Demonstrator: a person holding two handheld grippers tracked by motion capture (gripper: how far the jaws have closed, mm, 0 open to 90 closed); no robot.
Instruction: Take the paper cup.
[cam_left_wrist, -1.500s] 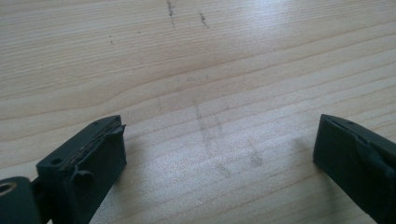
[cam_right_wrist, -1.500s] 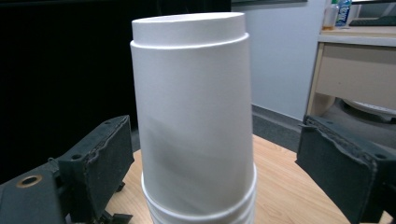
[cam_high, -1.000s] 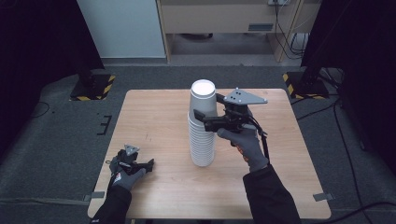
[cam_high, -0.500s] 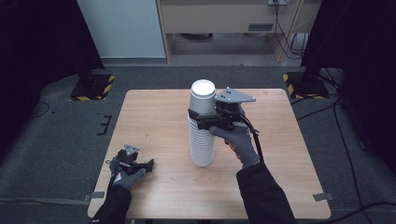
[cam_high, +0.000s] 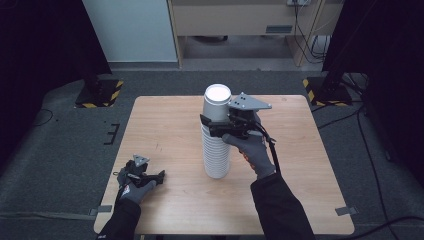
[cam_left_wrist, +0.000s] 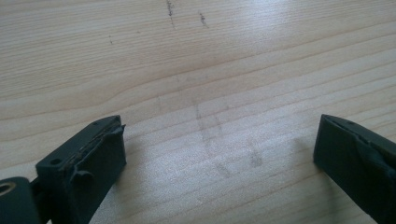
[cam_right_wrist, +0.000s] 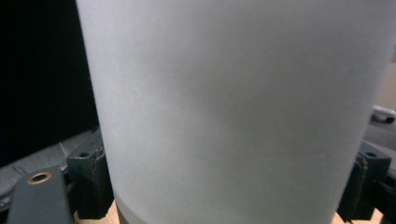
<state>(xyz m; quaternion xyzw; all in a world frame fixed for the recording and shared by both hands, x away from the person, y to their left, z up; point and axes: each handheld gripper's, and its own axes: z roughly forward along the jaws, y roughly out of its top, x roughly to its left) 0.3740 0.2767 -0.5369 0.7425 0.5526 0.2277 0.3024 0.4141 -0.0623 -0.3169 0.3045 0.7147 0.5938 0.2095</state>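
Note:
A tall stack of white paper cups (cam_high: 216, 155) stands upside down in the middle of the wooden table (cam_high: 165, 120). My right gripper (cam_high: 212, 122) reaches the stack from the right, its jaws closed on either side of the top cup (cam_high: 217, 100). In the right gripper view the cup's white wall (cam_right_wrist: 233, 107) sits right up close, with a black jaw pressed on each side. My left gripper (cam_high: 157, 176) rests on the table near the front left corner. Its jaws stand wide open over bare wood (cam_left_wrist: 219, 154).
Faint pencil marks cross the wood (cam_left_wrist: 210, 130) between the left jaws. Black stands with yellow-striped bases sit on the floor behind the table at the left (cam_high: 100, 92) and right (cam_high: 325, 87). A cabinet (cam_high: 240, 20) stands at the back.
My right gripper has slid left onto the top of the stack, and its jaws now hold the top cup. The left gripper has not moved.

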